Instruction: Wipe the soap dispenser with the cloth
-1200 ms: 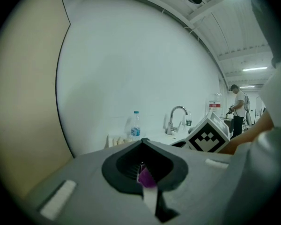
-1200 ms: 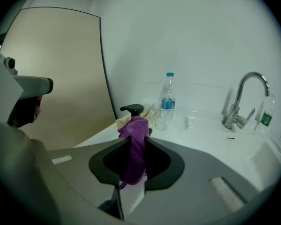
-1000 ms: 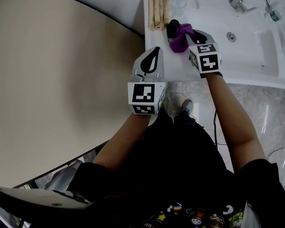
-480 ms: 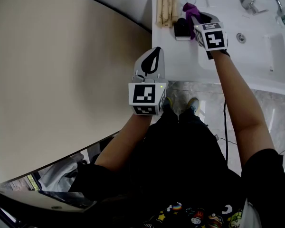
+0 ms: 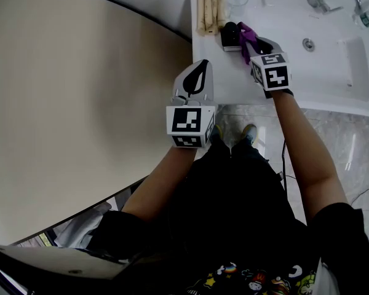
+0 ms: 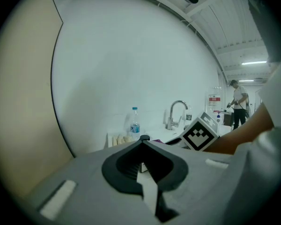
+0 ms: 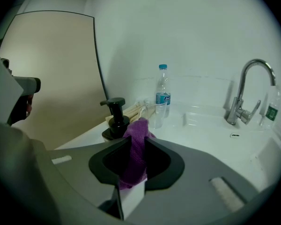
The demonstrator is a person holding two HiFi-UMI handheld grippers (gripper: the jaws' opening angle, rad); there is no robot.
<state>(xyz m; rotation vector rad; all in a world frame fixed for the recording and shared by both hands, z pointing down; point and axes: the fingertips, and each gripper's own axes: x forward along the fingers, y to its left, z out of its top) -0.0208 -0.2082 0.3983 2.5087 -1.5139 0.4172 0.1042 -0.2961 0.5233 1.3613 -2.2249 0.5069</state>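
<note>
1. Right gripper (image 7: 135,150): the jaws are closed on a purple cloth (image 7: 137,142). The cloth is pinched between them, with its upper fold standing up past the tips and its lower end hanging down between the jaws.
2. Soap dispenser (image 5: 230,35): a black pump bottle, upright on the white counter (image 5: 227,82) near the back left corner. From the right gripper view its pump head (image 7: 113,102) points left.
3. Cloth in relation to dispenser: the cloth sits just beside the dispenser on its right side. It cannot be told whether the two actually touch.
4. Left gripper (image 6: 142,146): the jaws are pressed together with nothing between them. It is held at the counter's front left edge, well apart from the dispenser.
5. Other items on the counter: a row of pale rolled towels (image 5: 208,10) lies just left of and behind the dispenser. A water bottle (image 7: 162,95) with a blue cap stands upright behind it, and a clear cup (image 7: 156,115) stands in front of the bottle.
6. Fixtures: a chrome faucet (image 7: 246,90) rises at the right, over the sink basin (image 5: 350,60).
</note>
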